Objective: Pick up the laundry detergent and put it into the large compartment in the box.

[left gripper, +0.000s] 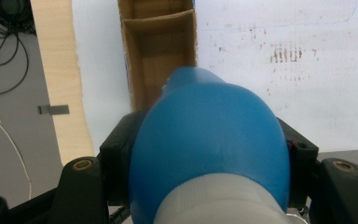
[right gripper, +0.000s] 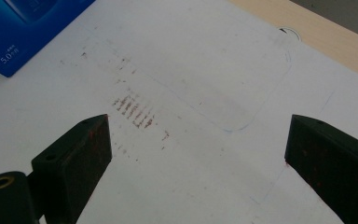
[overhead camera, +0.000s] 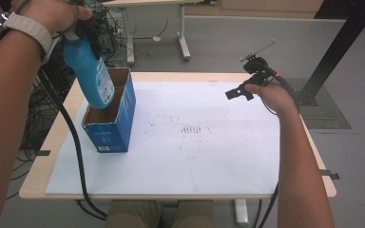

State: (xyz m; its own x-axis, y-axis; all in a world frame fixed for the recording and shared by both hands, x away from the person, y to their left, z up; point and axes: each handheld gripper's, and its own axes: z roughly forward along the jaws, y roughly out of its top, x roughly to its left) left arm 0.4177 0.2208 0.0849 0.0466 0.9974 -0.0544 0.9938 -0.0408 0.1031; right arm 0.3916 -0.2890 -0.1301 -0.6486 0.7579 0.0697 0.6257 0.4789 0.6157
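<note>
High view: 1 blue bottle (overhead camera: pixel 91 76), 1 open blue carton (overhead camera: pixel 111 121), 1 white mat (overhead camera: pixel 195 142) on 1 wooden table (overhead camera: pixel 57 137). 2 grippers, one per hand.

Your left gripper (overhead camera: pixel 83 28) sits top left, jaws clamped on the bottle near its neck end. Bottle hangs below the jaws, tilted, base end dipping into the carton's open top. Can't tell if the base touches the cardboard inside. Label w/ white print faces the camera.

Left gripper view: bottle (left gripper: pixel 209 144) sits squarely betw. your 2 black jaws, one pad each side of the blue body, both pressed on. Whitish collar at the bottom edge, closest to the lens. Beyond the jaw tips, straight ahead: carton (left gripper: pixel 161 51), brown inside, 1 cardboard divider across it, so 2 compartments seen. Bottle tip points at the nearer one. Mat w/ 1 patch of brownish scuff marks (left gripper: pixel 286 53) lies off to the right of the jaws.

Right gripper (overhead camera: pixel 247 80): held up over the mat's far right part, well apart from bottle & carton. Right gripper view: 2 jaws stand wide, nothing betw. them, just bare mat (right gripper: pixel 205 93) below. Scuff patch (right gripper: pixel 133 112) sits just past the left jaw tip; 1 blue carton corner (right gripper: pixel 23 32) farther off, upper left of the jaws. Faint pen outline ahead betw. the jaws.
</note>
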